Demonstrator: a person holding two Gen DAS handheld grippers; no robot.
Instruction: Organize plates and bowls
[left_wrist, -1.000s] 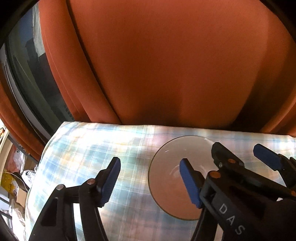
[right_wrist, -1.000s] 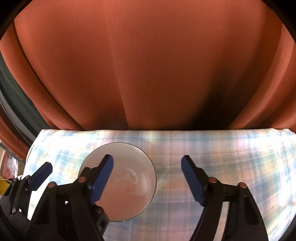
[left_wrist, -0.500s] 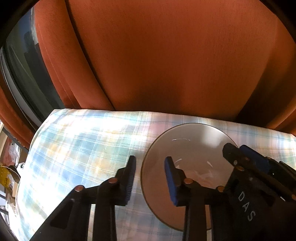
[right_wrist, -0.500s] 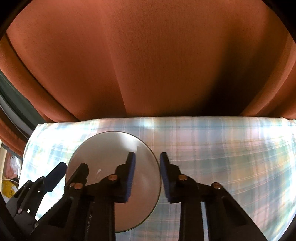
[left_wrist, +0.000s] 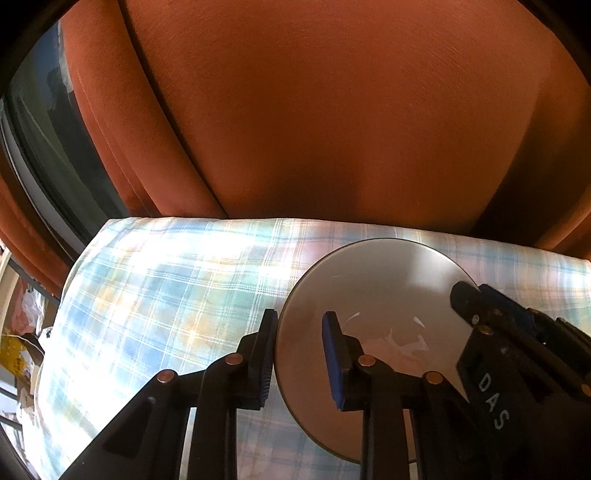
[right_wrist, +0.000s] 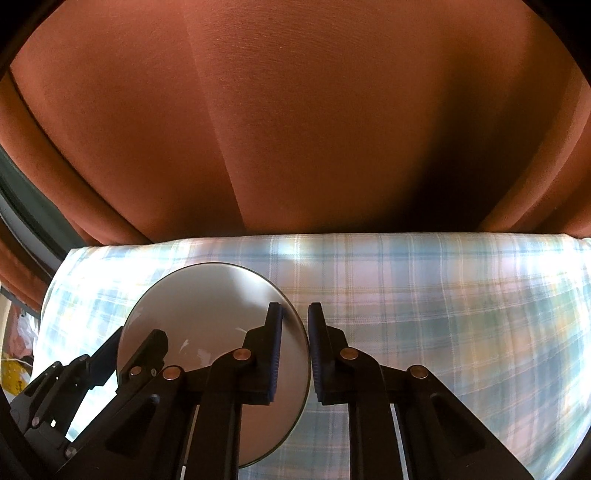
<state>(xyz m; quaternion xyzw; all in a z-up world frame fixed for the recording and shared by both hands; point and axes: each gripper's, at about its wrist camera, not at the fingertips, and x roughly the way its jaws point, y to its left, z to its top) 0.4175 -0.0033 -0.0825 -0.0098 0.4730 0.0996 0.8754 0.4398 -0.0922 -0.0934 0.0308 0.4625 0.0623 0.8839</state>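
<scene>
Both of my hand-held grippers have dropped closer to the bowl (left_wrist: 373, 295) since a second ago, and their jaws have just been closing around its rim. My left hand-held gripper (left_wrist: 301, 356) now clamps the bowl's left edge, one blue pad outside the wall and one inside. My right hand-held gripper (right_wrist: 295, 354) pinches the opposite edge the same way, its jaws drawn narrow on the thin rim. I see the grey bowl sitting upright on the plaid cloth (right_wrist: 443, 314) covering the bench, near its back edge, with an orange curtain (right_wrist: 295, 129) hanging just behind.
</scene>
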